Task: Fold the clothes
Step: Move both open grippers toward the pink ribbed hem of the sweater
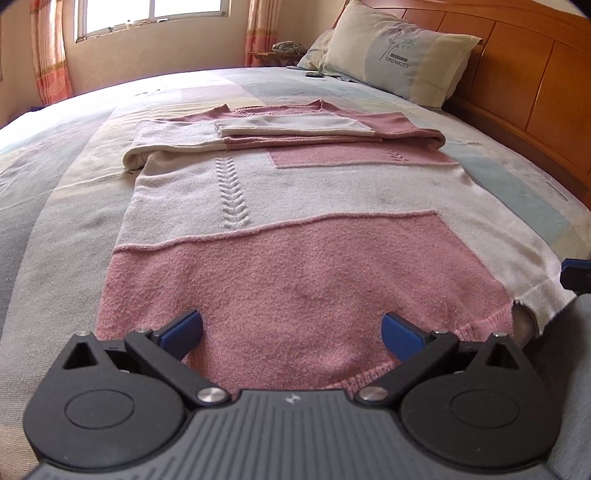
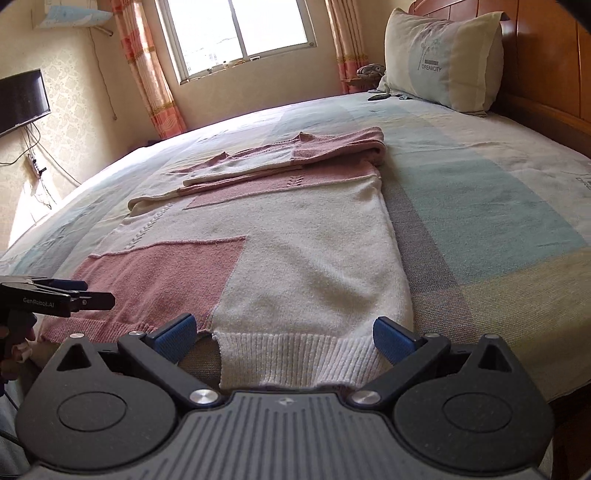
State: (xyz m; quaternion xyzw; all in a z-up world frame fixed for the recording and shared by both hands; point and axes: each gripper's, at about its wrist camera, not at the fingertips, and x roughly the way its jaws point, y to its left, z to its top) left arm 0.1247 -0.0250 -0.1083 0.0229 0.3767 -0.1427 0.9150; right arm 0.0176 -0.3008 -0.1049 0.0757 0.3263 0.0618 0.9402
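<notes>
I have a pink-and-cream sweater point(image 1: 295, 229) spread flat on the bed point(image 1: 55, 206), hem toward me, collar toward the far side. Both sleeves are folded across the chest, one stacked on the other.

Left gripper point(image 1: 291, 332): jaws wide apart, over the pink hem band, nothing between the fingers. From the right wrist view it shows side-on at the left edge, low over the hem corner.

Right gripper point(image 2: 284, 338): jaws also spread, straddling the cream ribbed hem at the sweater's right corner; holding nothing. I cannot tell whether the pads touch the knit.

Surface: bedspread in wide pale blocks of blue, grey, cream and yellow, lying fairly smooth. The sweater sits near the bed's middle, hem at the near edge.

Room: wooden headboard point(image 1: 535, 74) on the right, with a pillow point(image 2: 443, 59) printed DREAMCITY leaning on it. A small dark object lies on the spread near the pillow. Window point(image 2: 236, 33) in the far wall, bright, flanked by orange checked curtains point(image 2: 147, 66). A TV point(image 2: 22, 99) hangs on the patterned left wall, cables trailing below it.
</notes>
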